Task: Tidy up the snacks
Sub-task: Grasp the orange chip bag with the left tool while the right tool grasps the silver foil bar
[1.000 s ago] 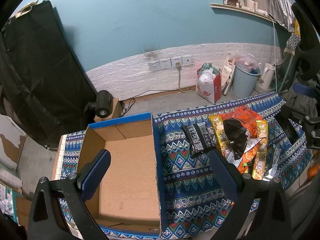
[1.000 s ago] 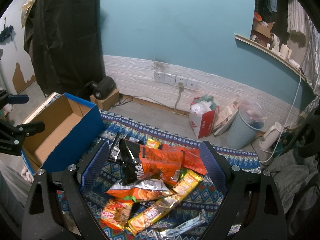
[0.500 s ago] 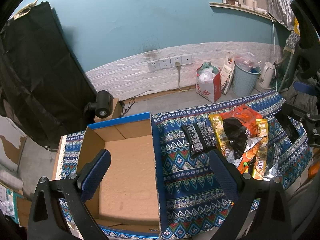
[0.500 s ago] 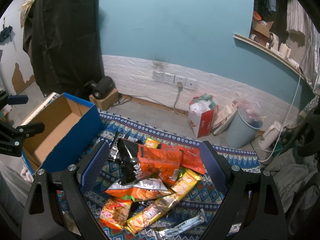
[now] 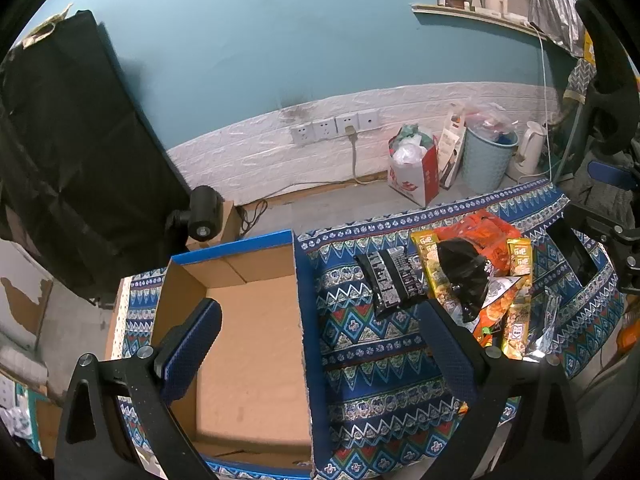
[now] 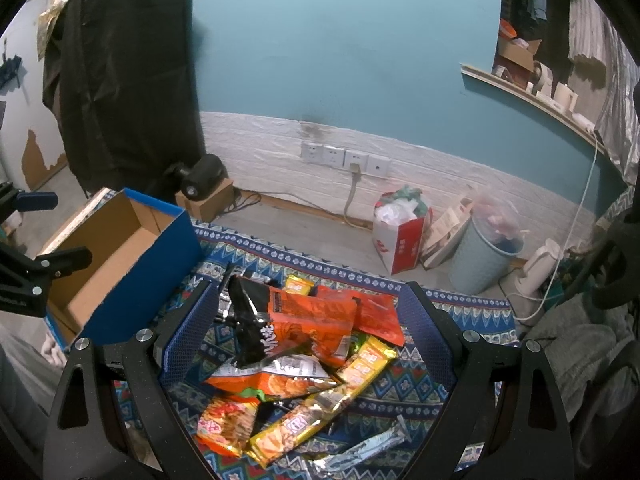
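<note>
A blue cardboard box point(image 5: 306, 320), open and empty inside, stands on a patterned blue cloth point(image 5: 380, 360); it also shows at the left in the right wrist view point(image 6: 148, 264). A pile of snack packets point(image 6: 304, 344) lies to its right: orange bags, yellow bars, a black-and-orange bag point(image 5: 464, 272), two black bars point(image 5: 390, 280) and a silver packet point(image 6: 360, 448). My left gripper point(image 5: 316, 336) is open and empty above the box's right wall. My right gripper point(image 6: 304, 328) is open and empty, above the pile.
Behind the cloth is bare floor with a red-and-white bag point(image 6: 400, 236), a pale blue bin point(image 6: 484, 256), a white kettle point(image 6: 538, 268) and a black lamp on a small carton point(image 6: 200, 178). A black cloth point(image 6: 120, 72) hangs at the left wall.
The right wrist view has shifted very slightly, the snack pile sitting a little nearer to its fingers. Nothing has been gripped or released, and both grippers stay open.
</note>
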A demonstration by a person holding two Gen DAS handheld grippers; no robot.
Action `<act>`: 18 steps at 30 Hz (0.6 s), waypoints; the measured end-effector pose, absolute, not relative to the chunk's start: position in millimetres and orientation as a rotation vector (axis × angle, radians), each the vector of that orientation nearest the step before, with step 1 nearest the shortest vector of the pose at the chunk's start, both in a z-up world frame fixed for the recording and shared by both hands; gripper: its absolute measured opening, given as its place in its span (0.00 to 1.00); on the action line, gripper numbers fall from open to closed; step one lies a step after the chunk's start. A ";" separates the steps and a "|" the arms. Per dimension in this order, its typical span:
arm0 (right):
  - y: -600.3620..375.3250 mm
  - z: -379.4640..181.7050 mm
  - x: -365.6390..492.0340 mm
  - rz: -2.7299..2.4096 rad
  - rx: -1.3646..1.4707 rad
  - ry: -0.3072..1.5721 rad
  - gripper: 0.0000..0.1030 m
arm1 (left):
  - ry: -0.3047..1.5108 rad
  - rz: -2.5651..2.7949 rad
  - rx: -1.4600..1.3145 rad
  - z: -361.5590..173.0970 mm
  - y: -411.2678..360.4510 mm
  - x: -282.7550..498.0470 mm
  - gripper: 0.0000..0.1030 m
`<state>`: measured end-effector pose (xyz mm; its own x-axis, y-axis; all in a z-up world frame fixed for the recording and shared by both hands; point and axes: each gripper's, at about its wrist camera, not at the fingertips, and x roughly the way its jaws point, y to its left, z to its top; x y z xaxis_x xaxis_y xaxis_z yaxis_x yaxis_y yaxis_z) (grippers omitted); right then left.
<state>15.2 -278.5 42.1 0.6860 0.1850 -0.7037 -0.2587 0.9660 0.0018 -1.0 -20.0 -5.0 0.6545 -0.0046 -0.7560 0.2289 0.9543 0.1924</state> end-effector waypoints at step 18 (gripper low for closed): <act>-317.5 27.6 19.5 0.121 -0.078 0.858 0.87 | 0.847 -0.250 0.343 -13.3 -75.7 16.0 0.97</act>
